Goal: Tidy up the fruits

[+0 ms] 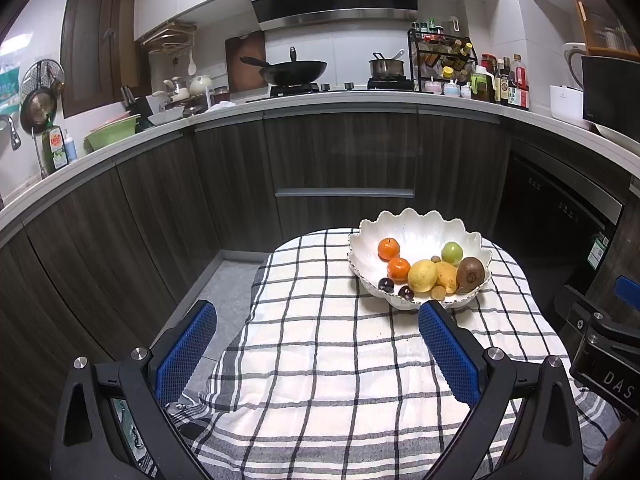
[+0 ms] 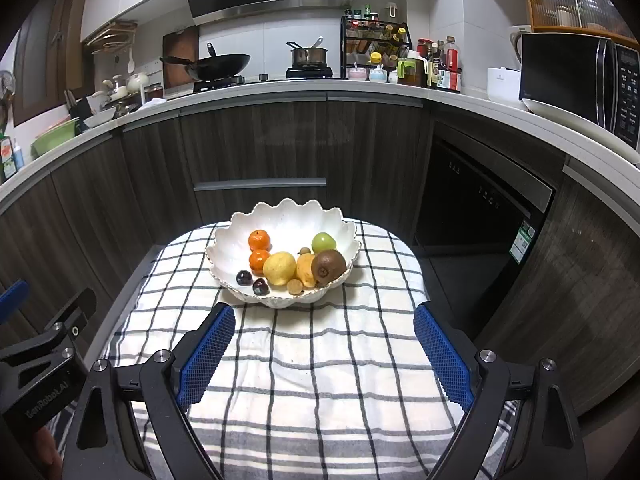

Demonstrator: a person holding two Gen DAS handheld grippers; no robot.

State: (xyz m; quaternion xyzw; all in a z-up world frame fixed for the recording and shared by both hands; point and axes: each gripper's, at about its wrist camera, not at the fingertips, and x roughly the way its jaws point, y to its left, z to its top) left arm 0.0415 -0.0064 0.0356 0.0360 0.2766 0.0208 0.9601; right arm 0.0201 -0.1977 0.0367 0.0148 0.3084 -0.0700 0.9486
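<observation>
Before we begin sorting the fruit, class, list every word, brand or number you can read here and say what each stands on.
"DAS": on the right gripper's black body, cut off by the picture edge.
"EanRobot.AI", roughly; first letters unclear: on the left gripper's black body.
Too small or blurred to read: green sticker on the dishwasher door, microwave panel, bottle labels, dish soap label.

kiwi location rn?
In the white scalloped bowl, at its right front rim in both wrist views: the kiwi touches the yellow pear-like fruit, with the green fruit just behind.
</observation>
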